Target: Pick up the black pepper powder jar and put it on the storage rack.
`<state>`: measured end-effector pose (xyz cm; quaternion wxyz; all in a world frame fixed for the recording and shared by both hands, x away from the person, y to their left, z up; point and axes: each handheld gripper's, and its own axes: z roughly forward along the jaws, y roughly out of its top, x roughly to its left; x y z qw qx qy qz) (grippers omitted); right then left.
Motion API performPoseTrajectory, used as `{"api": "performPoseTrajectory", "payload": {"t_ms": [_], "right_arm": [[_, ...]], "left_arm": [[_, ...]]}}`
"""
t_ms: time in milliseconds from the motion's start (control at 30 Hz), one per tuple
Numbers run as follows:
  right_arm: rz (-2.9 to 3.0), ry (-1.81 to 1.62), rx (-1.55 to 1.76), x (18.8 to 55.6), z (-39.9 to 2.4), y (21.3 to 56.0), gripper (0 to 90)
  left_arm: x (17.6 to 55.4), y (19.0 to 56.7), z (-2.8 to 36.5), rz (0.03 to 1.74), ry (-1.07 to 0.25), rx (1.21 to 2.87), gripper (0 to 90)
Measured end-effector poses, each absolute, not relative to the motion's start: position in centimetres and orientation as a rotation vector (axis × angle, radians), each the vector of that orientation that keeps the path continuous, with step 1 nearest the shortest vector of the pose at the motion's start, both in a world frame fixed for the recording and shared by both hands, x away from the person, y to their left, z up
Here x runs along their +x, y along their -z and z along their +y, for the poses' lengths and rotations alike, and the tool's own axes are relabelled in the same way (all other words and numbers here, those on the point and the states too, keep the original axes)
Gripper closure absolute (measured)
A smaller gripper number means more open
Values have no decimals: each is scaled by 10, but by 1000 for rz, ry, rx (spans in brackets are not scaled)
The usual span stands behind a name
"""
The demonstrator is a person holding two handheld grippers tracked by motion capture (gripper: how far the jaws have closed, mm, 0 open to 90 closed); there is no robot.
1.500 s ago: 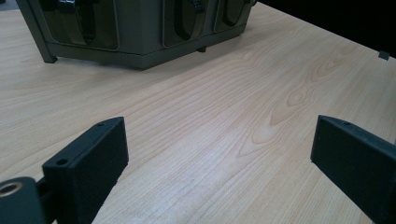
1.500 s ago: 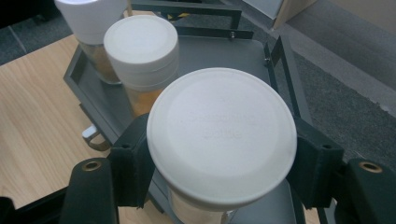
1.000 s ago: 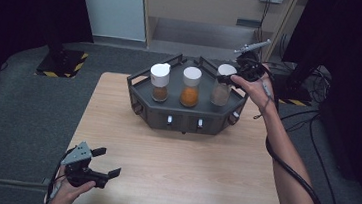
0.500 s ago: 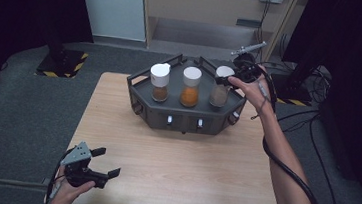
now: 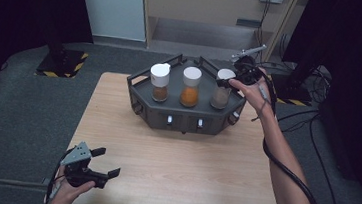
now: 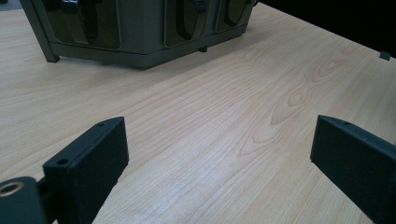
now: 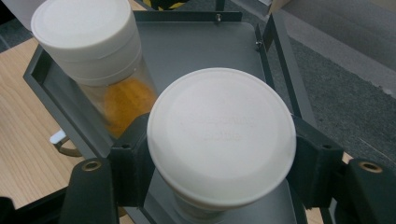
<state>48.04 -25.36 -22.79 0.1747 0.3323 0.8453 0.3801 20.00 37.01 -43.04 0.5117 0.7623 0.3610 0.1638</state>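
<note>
Currently: right gripper (image 7: pixel 219 182) clamped on white lid (image 7: pixel 222 135) of rightmost jar (image 5: pixel 221 91), upright in grey rack (image 5: pixel 182 117), long axis vertical between pads; left gripper (image 5: pixel 93 166) spread wide, resting well apart at table's (image 5: pixel 187 168) near corner

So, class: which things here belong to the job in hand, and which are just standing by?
In the job:
right gripper, shut on the right-hand jar
grey rack holding it

Standing by:
middle jar
left-hand jar
left gripper, open over the table
</note>
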Motion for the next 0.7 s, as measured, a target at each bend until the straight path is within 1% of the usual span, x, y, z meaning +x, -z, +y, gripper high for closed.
{"api": "performPoseTrajectory", "payload": {"t_ms": [600,667,700], "right_arm": [[2381,-1102,964,481,-259,236,339],[2384,-1135,978,482,-263,237,309],[2385,-1139,982,482,-264,237,309]], "left_arm": [[198,430,370,869,-404,1831,36],[198,430,370,869,-404,1830,36],[198,430,370,869,-405,1831,36]]}}
